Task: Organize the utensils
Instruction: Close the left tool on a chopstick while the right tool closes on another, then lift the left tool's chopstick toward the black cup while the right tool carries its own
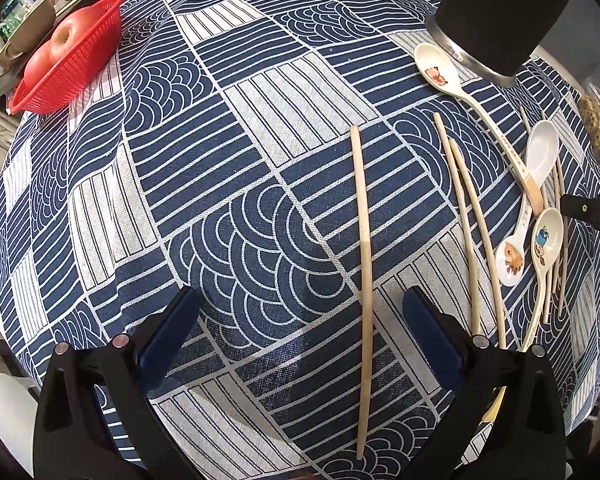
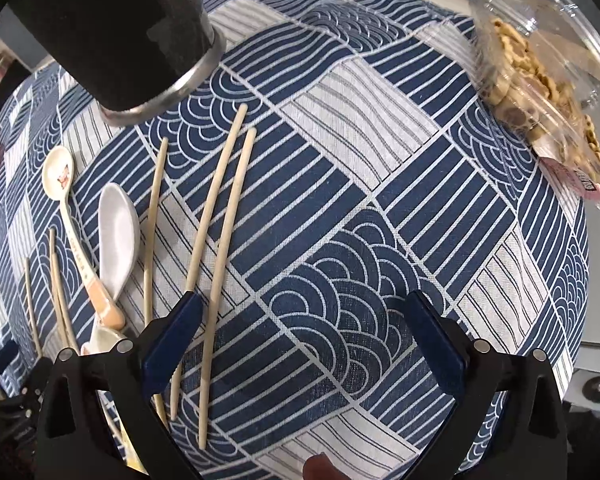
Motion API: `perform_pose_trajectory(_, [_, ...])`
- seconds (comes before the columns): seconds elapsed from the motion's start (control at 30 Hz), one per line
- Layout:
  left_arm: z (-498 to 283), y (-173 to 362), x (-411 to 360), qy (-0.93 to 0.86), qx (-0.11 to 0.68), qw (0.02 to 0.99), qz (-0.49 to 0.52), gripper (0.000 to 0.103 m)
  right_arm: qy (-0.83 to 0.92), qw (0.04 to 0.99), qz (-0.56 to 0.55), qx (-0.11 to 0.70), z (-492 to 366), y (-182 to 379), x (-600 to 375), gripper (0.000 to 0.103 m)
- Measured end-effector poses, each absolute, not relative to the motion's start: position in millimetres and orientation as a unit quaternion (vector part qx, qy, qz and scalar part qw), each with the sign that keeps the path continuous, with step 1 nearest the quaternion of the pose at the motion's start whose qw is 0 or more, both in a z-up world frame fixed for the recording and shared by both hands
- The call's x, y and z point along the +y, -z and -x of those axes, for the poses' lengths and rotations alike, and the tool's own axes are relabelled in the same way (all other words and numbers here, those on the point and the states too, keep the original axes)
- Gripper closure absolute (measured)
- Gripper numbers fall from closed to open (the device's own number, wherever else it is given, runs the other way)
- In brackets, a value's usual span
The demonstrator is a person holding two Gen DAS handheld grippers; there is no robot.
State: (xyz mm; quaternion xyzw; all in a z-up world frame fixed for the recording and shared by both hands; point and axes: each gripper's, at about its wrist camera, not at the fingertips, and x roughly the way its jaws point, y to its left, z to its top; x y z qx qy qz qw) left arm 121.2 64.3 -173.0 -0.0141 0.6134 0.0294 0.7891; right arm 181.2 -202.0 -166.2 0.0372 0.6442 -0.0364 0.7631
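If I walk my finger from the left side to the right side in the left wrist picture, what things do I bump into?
Red basket with an apple inside → lone chopstick → pair of chopsticks → pile of spoons.

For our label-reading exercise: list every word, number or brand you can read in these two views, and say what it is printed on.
Nothing can be quoted with certainty.
Long spoon handle: red capital lettering, too small to read.
The same handle in the right wrist view: letters blurred.
Second cartoon spoon: faint print, unreadable.
Snack package label: dark text on pink, blurred.
Right gripper: a white "D", cut off by the frame edge.
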Motion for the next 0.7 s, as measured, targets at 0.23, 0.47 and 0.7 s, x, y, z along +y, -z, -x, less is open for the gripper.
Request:
perform_pose_trajectory(0.23, [-110, 170, 68, -0.014, 0.618, 0.786, 0.003, 0.012, 0.002, 0.747, -0.005, 0.664, -183, 165, -202, 0.009])
perform_pose_trajectory(0.47, [-88, 157, 101, -0.019, 0.628, 0.777, 0.019, 0.096, 0.003, 0.750, -0.012, 0.661, -153, 155, -226, 0.098])
perform_pose_trajectory(0.7, [-59, 159, 119, -0.006, 0.641, 0.767, 0.036, 0.098, 0.001, 0.746, -0.045, 0.664, -109, 161, -258, 0.098])
